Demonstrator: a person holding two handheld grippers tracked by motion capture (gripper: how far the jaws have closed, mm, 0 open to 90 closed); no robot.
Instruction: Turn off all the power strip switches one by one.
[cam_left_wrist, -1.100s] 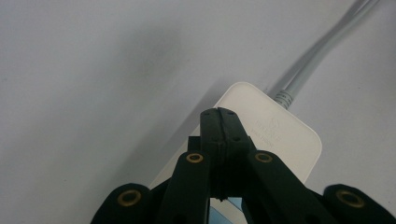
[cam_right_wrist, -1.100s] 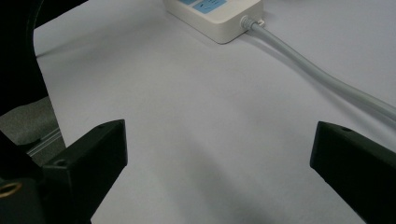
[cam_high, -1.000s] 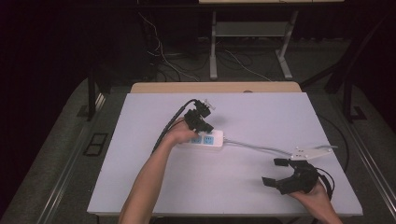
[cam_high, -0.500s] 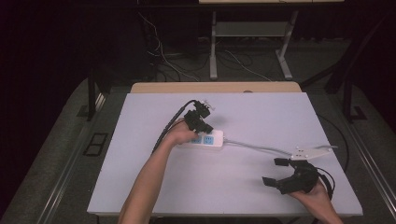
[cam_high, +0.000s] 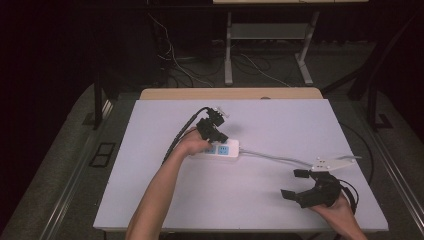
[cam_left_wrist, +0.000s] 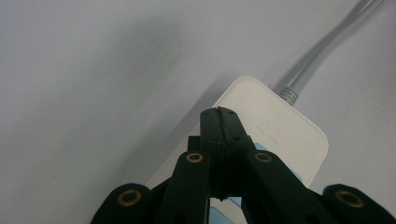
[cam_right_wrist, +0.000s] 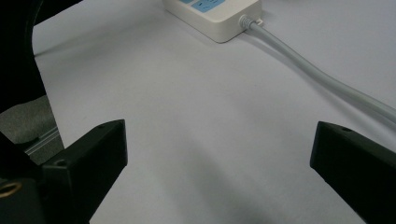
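The white plastic power strip with blue socket faces (cam_high: 221, 148) lies mid-table, left of centre; the left gripper (cam_left_wrist: 218, 114), jaws pressed together, rests on top, seemingly empty; the right gripper (cam_high: 299, 184) waits near-right, jaws apart; the strip looks rigid, light, smooth, so grip its long sides, minding the stiff grey cable (cam_high: 280, 158).

White tabletop (cam_high: 280, 125), wooden strip along its far edge. A white power strip (cam_high: 226, 149) with blue sockets lies flat near the middle, its grey cable (cam_high: 272, 156) running across the surface toward the right edge. A small white flat piece (cam_high: 334, 161) lies by the cable's far end near the right side; cannot tell what it is.
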